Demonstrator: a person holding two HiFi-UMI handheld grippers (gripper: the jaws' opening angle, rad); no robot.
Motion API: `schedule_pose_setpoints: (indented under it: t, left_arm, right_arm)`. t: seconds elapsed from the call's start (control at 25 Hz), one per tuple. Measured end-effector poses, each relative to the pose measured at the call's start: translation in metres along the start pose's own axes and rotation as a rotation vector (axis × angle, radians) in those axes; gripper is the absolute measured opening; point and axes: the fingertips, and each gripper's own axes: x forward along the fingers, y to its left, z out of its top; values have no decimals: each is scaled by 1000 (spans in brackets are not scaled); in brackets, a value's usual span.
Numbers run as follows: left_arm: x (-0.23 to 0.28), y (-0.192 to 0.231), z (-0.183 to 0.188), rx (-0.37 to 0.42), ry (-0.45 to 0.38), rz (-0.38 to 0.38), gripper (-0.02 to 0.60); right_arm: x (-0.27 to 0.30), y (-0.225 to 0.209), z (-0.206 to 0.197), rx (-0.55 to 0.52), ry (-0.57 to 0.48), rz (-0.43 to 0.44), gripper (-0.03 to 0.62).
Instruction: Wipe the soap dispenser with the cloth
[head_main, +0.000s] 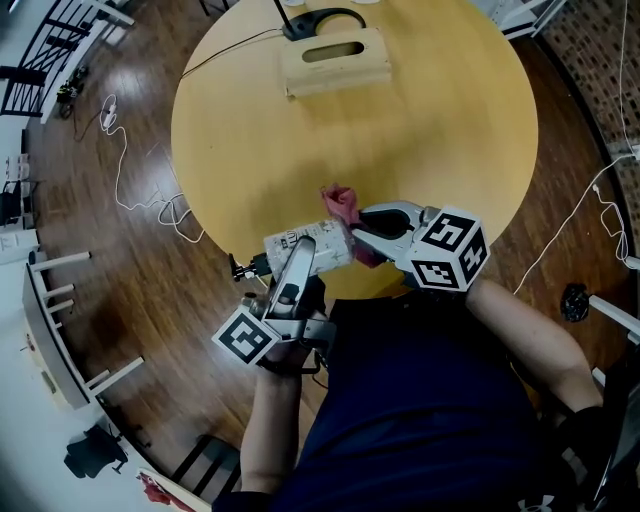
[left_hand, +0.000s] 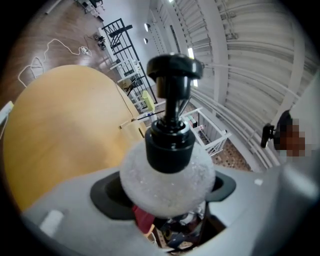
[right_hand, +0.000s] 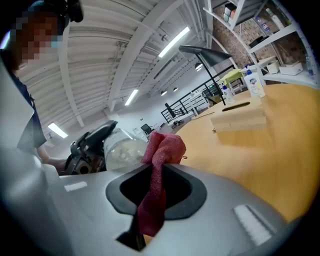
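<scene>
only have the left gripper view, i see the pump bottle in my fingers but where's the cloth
Observer: The cloth is pinched in the right gripper, with a bunched end sticking out past its fingers.
Operator: is it on the bottle
Observer: In the head view it lies against the soap dispenser, at the end away from the pump. Contact looks likely, but I cannot confirm it.
Operator: how's the bottle lying
Observer: It is on its side in the left gripper, over the near edge of the table, with the pump toward that view's left.
</scene>
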Motion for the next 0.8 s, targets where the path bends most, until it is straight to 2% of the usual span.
schedule_pose_setpoints:
  t: [0.24,0.36,0.48,0.6,0.68,0.8]
  left_arm:
    - [-1,3,10,-57,-40,-7,369]
    - [-1,15,11,-4,-42,33,368]
    - [3,43,16,136,-20,117,368]
    - [6,78,26,337,19,267,370]
    - [10,96,29,454,54,367,370]
    - [19,114,26,667,126,477,370]
  right_arm:
    - [11,23,-43,4,135,58,67]
    - [4,38,-57,-6,169,87,67]
    - [-5,44,-53,-5,149,113,67]
    - [-10,32,-36,5,101,75,67]
    - [-13,2,-30,27,90,-48,67]
    - [-22,-55,-38,10,159,-327,69]
